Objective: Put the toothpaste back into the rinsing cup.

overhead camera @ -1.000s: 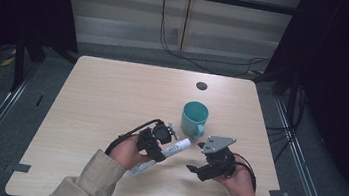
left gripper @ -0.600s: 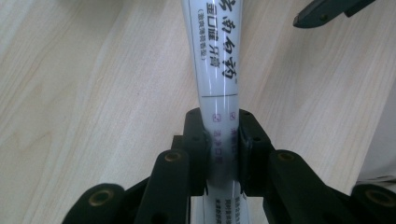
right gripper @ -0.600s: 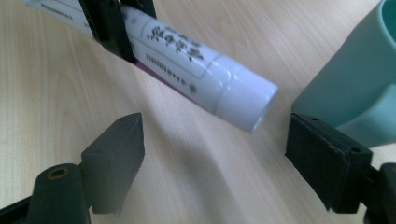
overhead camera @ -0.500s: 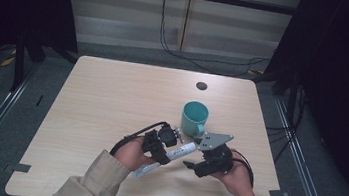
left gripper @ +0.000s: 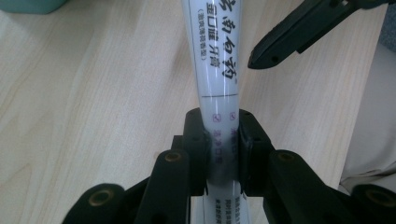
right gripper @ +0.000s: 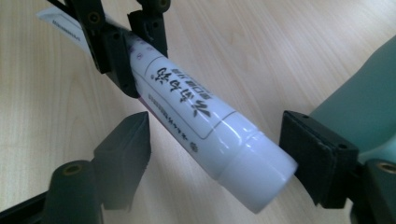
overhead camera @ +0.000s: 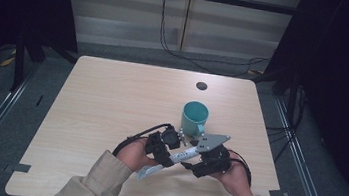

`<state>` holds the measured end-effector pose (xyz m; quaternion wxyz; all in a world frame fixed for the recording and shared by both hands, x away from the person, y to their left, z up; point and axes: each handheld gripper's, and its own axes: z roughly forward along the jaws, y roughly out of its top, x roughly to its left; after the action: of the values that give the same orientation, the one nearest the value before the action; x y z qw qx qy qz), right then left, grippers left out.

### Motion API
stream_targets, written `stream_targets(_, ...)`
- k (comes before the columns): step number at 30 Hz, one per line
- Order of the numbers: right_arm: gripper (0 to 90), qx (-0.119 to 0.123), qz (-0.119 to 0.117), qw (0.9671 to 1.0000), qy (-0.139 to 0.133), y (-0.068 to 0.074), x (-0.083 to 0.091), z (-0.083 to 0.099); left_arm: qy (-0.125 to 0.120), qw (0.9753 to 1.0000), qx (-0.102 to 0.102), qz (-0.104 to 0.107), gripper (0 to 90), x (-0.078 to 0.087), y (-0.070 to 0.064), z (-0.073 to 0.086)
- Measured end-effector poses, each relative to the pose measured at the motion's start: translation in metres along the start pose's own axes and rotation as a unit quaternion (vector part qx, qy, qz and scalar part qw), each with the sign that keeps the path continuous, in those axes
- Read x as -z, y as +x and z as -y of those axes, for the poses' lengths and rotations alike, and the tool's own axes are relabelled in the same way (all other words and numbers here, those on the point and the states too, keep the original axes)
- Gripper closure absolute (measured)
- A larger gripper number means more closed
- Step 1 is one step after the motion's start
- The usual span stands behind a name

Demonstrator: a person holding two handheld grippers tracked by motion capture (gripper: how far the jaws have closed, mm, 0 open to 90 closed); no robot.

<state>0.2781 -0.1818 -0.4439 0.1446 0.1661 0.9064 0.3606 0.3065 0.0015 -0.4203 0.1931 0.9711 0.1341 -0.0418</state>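
Since the earlier frame, right gripper [right gripper: 215, 158] has closed in; its open jaws now straddle the cap end of the tube [right gripper: 196, 116], clamped by left gripper [left gripper: 218, 140].

A teal mug [overhead camera: 194, 118] stands on the wooden table [overhead camera: 111, 100], with a dark round hole [overhead camera: 201, 86] beyond it.

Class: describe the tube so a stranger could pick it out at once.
On the wooden table, look near the front edge, just before the teal mug. The tube is held off the surface by the left gripper: white, slim, printed with dark characters.
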Motion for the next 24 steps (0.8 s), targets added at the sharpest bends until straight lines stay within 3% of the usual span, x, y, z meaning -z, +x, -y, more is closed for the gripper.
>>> stream_targets(5,30.1,0.002,0.001,1.0,0.006,-0.0013,-0.0001,0.0012,0.006,0.9999,-0.009,-0.003,76.6,-0.0004,-0.0002,-0.0015)
stream_targets(15,41.5,-0.001,-0.028,0.9992,0.03,-0.0045,0.004,0.0049,0.009,0.9997,-0.023,0.0,77.2,0.0,-0.0007,-0.0012)
stream_targets(21,50.2,0.009,-0.047,0.9974,0.054,-0.0055,0.0043,0.0065,0.013,0.9995,-0.029,-0.004,77.3,-0.0009,-0.0034,-0.0012)
stream_targets(24,49.1,0.008,-0.047,0.9973,0.055,-0.0049,0.0045,0.0071,0.011,0.9995,-0.031,-0.003,77.4,-0.0008,-0.0037,-0.0013)
